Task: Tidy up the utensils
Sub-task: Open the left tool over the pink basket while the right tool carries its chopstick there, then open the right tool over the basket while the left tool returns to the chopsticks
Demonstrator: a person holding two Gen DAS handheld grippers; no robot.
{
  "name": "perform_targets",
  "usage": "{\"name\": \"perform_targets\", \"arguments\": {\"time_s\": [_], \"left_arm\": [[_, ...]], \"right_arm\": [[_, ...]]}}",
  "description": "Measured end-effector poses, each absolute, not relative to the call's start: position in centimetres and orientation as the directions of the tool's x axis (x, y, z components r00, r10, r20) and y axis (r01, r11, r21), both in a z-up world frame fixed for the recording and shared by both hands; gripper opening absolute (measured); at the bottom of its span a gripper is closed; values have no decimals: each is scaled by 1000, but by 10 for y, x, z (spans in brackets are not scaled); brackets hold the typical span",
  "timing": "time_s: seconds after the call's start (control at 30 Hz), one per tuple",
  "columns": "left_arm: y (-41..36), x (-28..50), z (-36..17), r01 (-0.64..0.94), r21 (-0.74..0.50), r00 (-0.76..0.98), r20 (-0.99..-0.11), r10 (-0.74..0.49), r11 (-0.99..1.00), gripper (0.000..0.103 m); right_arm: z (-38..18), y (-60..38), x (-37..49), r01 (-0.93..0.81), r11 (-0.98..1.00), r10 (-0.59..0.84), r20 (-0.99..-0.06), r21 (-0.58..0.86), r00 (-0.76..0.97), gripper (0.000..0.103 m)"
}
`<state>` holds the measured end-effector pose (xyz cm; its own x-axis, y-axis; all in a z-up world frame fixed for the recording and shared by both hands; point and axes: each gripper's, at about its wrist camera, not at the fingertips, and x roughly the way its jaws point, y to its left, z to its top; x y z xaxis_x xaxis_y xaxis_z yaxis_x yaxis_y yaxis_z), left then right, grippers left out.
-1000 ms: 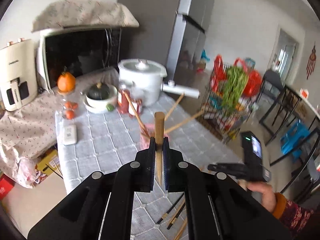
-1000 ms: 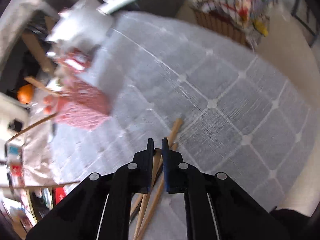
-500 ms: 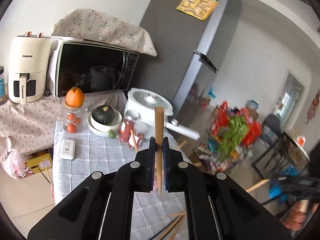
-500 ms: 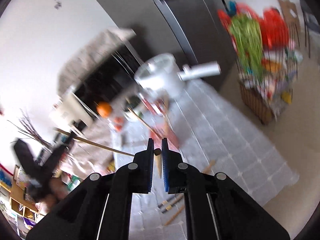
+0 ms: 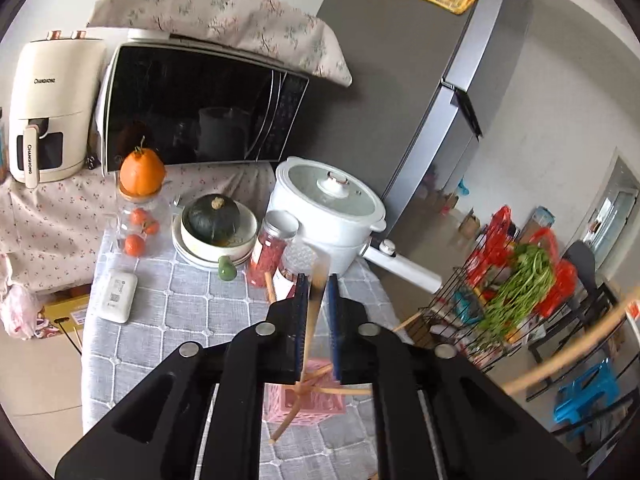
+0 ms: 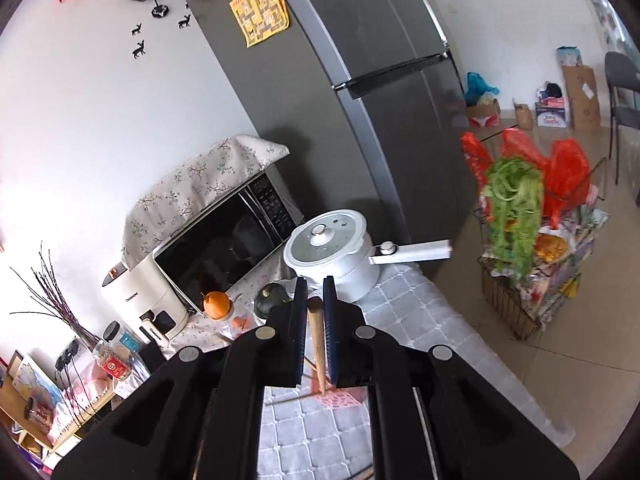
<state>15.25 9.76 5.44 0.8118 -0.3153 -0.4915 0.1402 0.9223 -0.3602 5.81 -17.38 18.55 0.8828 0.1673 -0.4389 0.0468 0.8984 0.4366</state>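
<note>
My left gripper (image 5: 318, 280) hangs over the pink slotted holder (image 5: 304, 404) on the grey checked tablecloth (image 5: 172, 320). Its jaws are opening. A wooden chopstick (image 5: 310, 328) stands between them, blurred, leaning at the left pad with a gap on its right, its tip down in the holder. Other chopsticks (image 5: 344, 391) stick out of the holder sideways. My right gripper (image 6: 315, 284) is high above the table, shut on another wooden chopstick (image 6: 318, 344) that points down toward the pink holder (image 6: 340, 398).
Behind the holder stand two jars (image 5: 272, 248), a white pot (image 5: 328, 208) with a long handle, a bowl with a green squash (image 5: 216, 220) and a microwave (image 5: 192, 108). A white device (image 5: 116, 290) lies at the left. A wire basket of greens (image 5: 512, 300) stands on the floor at the right.
My left gripper's jaws have parted and its chopstick has slid down, tilting into the pink holder. My right gripper has lifted a chopstick off the table and risen high.
</note>
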Motion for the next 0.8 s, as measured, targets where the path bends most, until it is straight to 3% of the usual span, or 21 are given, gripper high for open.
{"name": "perform_targets", "arguments": {"time_s": [0.03, 0.2, 0.3, 0.4, 0.57, 0.67, 0.7, 0.73, 0.8], "left_arm": [[104, 147, 54, 141, -383, 816, -478, -326, 913, 22], [148, 112, 70, 77, -457, 875, -395, -279, 886, 36], [170, 102, 85, 66, -478, 882, -383, -275, 876, 37], [180, 96, 92, 45, -475, 898, -366, -244, 879, 45], [184, 101, 87, 30, -482, 883, -397, -249, 876, 46], [182, 105, 82, 24, -478, 871, -422, -254, 878, 46], [179, 107, 80, 25, -475, 862, -435, -260, 879, 46], [176, 108, 78, 28, -473, 855, -446, -266, 881, 46], [169, 107, 75, 37, -466, 843, -460, -278, 884, 46]], "right_arm": [[185, -171, 67, 47, 902, 166, -444, 430, 881, 8], [175, -149, 111, 74, 922, 132, -488, 380, 863, 8], [158, -136, 134, 88, 928, 125, -527, 361, 841, 8], [137, -125, 155, 110, 928, 119, -562, 357, 819, 8], [95, -109, 186, 151, 921, 114, -619, 360, 777, 9], [79, -106, 197, 161, 910, 136, -643, 382, 754, 20], [76, -107, 197, 174, 908, 123, -641, 380, 757, 39], [76, -107, 194, 181, 908, 109, -633, 377, 767, 51], [76, -110, 184, 194, 915, 73, -618, 353, 782, 60]]}}
